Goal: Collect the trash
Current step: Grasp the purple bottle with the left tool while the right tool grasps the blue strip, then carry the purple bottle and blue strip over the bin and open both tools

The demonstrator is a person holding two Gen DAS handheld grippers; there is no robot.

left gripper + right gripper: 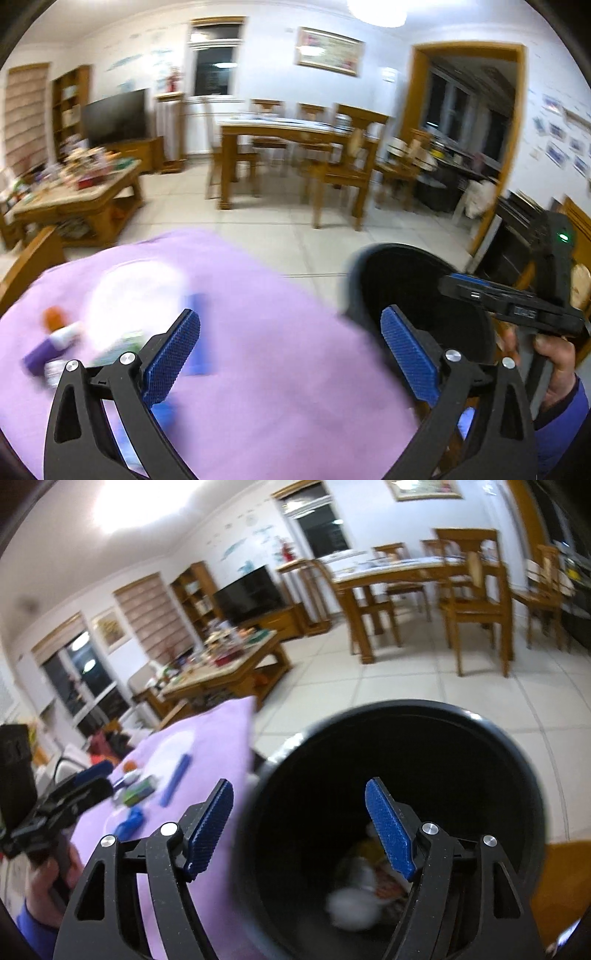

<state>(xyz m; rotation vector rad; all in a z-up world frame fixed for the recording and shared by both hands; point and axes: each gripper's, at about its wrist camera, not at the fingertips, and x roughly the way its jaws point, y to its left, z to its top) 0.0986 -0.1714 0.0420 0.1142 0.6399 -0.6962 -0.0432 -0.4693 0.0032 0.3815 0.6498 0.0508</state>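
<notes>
A black bin (406,706) stands beside a purple cloth-covered surface (280,369). At the bin's bottom lie crumpled white paper (351,901) and coloured wrappers. My right gripper (299,788) is open and empty, its right finger over the bin's mouth and its left over the cloth's edge. My left gripper (290,317) is wide open above the cloth, with nothing between its pads. On the cloth lie an orange-capped purple bottle (51,336), a white sheet (136,295), a blue strip (177,779), a green packet (140,794) and a blue crumpled wrapper (131,821). The bin (417,295) sits right of my left gripper.
A person's hand (557,354) grips the right gripper's handle. Beyond lie a tiled floor (295,236), a cluttered wooden coffee table (81,195), a dining table (288,129) with several chairs, a television (114,116) and a doorway (469,122).
</notes>
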